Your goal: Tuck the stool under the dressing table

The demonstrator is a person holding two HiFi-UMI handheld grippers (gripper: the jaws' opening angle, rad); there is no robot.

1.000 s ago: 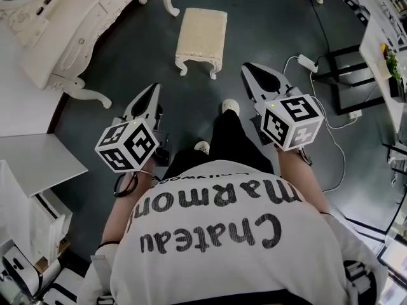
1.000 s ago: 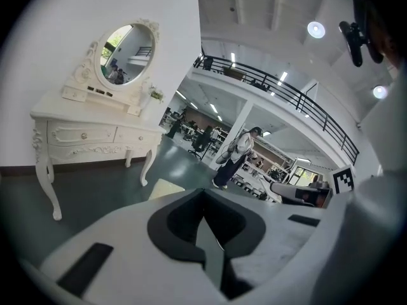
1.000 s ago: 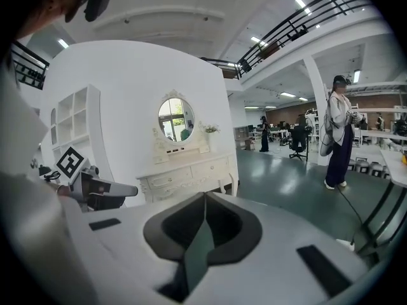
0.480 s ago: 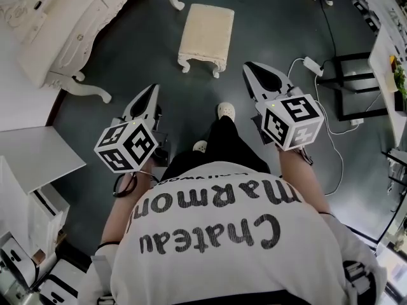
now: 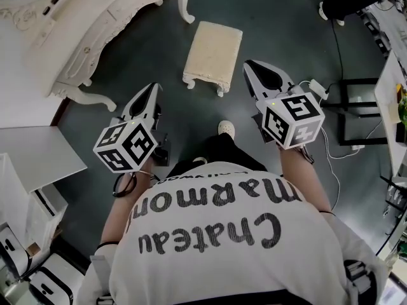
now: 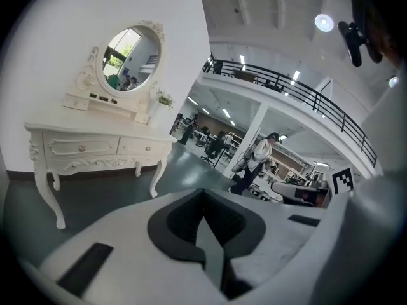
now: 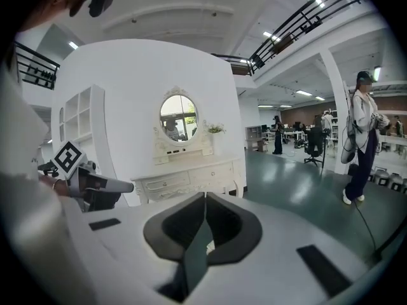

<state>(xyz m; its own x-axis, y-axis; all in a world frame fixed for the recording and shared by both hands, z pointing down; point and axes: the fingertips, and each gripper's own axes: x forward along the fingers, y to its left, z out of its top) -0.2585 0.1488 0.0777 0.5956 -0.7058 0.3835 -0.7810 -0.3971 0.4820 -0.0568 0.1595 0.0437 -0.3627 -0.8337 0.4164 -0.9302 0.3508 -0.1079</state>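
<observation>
Stool stands on the dark floor out in the open, near the dressing table but apart from it, just off the table's curved corner leg and not beneath its surface. The left gripper hovers in front of the dressing table, jaws together with nothing between them. The right gripper hangs farther from the table, on the stool's far side (its jaws likewise pressed together and empty). An oval mirror rises over the dressing table's top.
</observation>
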